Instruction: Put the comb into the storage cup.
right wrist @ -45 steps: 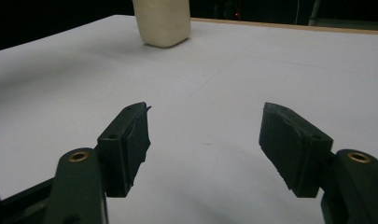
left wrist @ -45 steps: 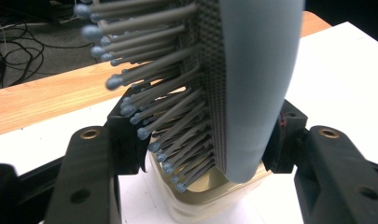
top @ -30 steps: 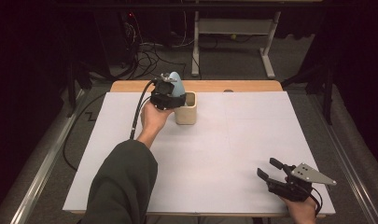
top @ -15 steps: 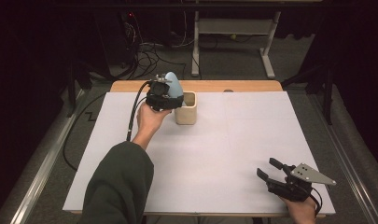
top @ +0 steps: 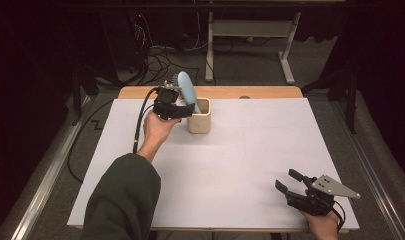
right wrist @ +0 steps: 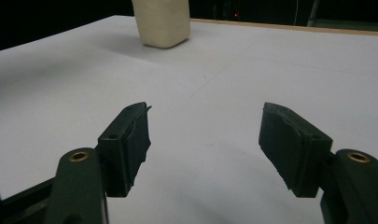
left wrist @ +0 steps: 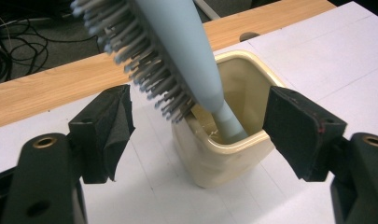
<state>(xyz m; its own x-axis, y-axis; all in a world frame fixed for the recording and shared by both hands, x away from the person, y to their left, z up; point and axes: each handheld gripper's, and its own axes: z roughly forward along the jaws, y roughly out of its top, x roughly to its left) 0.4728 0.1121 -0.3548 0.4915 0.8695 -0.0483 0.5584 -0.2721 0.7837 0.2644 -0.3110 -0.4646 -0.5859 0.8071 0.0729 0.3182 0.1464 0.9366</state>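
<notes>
Nearest, right claw [top: 289, 182] resting at the front right corner of the white surface [top: 270, 150], jaws apart with nothing between them, well apart from the work. Farther off, left claw [top: 182, 106] beside the cream cup [top: 199, 116], jaws just opened wide and clear of the brush [top: 187, 91] (pads pressing on nothing in the left gripper view). Brush handle down in the cup, bristled head leaning out over the rim toward the back left. Placement apparently done; left to do, probably only drawing the left claw away. Counted: one brush, one cup, two claws.
</notes>
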